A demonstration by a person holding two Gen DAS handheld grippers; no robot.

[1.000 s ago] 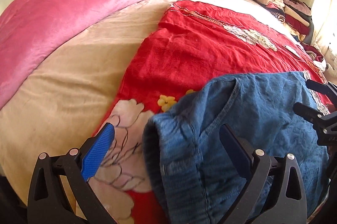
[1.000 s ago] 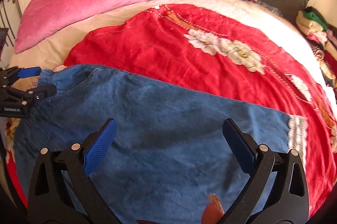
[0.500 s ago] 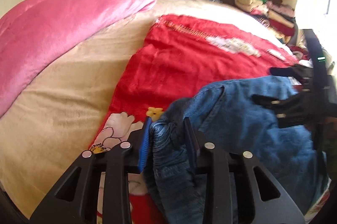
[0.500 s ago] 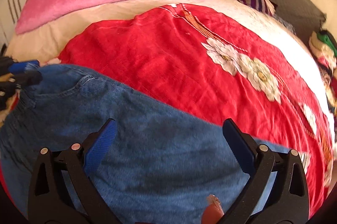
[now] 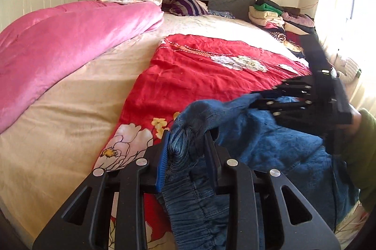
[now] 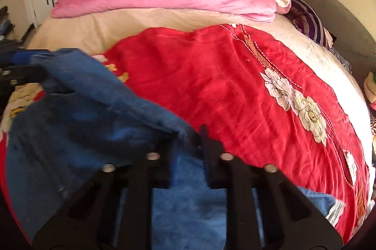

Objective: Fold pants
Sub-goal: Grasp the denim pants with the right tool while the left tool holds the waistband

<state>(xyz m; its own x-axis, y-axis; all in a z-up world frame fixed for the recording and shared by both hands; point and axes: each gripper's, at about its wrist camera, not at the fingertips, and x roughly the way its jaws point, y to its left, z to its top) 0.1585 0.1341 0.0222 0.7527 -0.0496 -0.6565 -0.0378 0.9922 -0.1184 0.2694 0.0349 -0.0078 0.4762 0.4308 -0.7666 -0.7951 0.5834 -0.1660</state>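
Now left gripper point(image 5: 188, 151) pinches pants point(image 5: 270, 151) waistband, frame centre; right gripper point(image 6: 188, 144), jaws just closed, pinches edge lower centre — likely lifting for fold.

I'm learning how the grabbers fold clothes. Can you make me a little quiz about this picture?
1. True or false: the left gripper is pinching the gathered waistband of the jeans.
2. What lies right under the jeans? A) pink quilt B) red blanket C) striped pillow
3. Fill in: the right gripper has just been closing, and now denim sits ____ its fingers.

Key:
1. True. The blue pads press the bunched waistband.
2. B. The red blanket with white flowers is under them; the pink quilt lies off to the side, and the striped pillow is up by the headboard.
3. Between.
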